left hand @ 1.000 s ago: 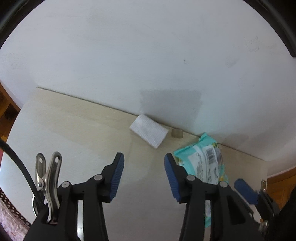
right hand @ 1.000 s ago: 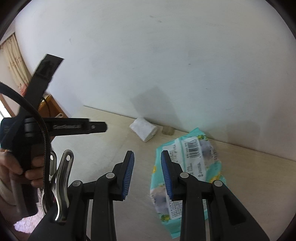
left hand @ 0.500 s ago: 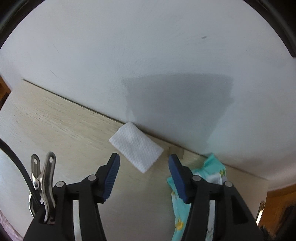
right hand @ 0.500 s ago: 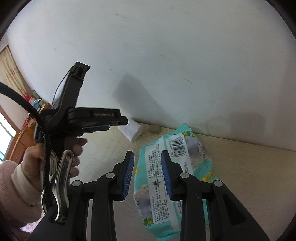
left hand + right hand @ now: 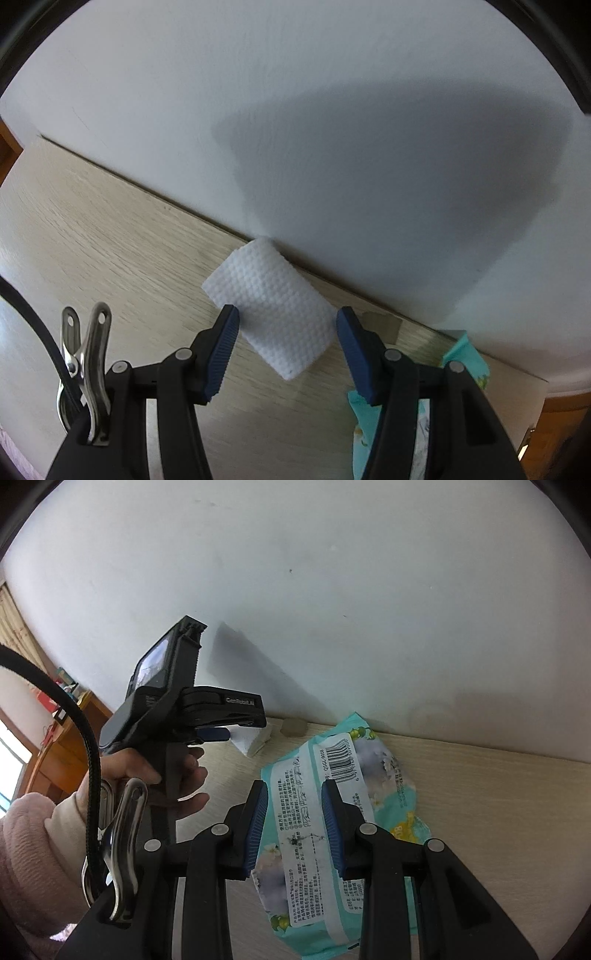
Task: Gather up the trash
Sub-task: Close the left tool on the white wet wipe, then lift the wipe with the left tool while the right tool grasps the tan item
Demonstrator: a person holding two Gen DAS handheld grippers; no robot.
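Observation:
A folded white tissue [image 5: 272, 307] lies on the pale wood tabletop [image 5: 96, 236] against the white wall. My left gripper [image 5: 286, 332] is open, its blue pads on either side of the tissue's near end. In the right wrist view the tissue [image 5: 253, 741] shows just past the left gripper [image 5: 216, 734]. A teal wet-wipe packet [image 5: 343, 797] lies flat, label up. My right gripper [image 5: 293, 823] is open and hovers above the packet. The packet's corner [image 5: 467, 352] shows at the right of the left wrist view.
A small grey-tan lump [image 5: 293, 727] sits at the wall between tissue and packet; it also shows in the left wrist view [image 5: 382, 321]. The white wall [image 5: 295, 110] bounds the table's far edge. A wooden cabinet [image 5: 62, 734] stands at the far left.
My left gripper has moved forward and down toward the wall until its pads flank the tissue. My right gripper has advanced over the packet.

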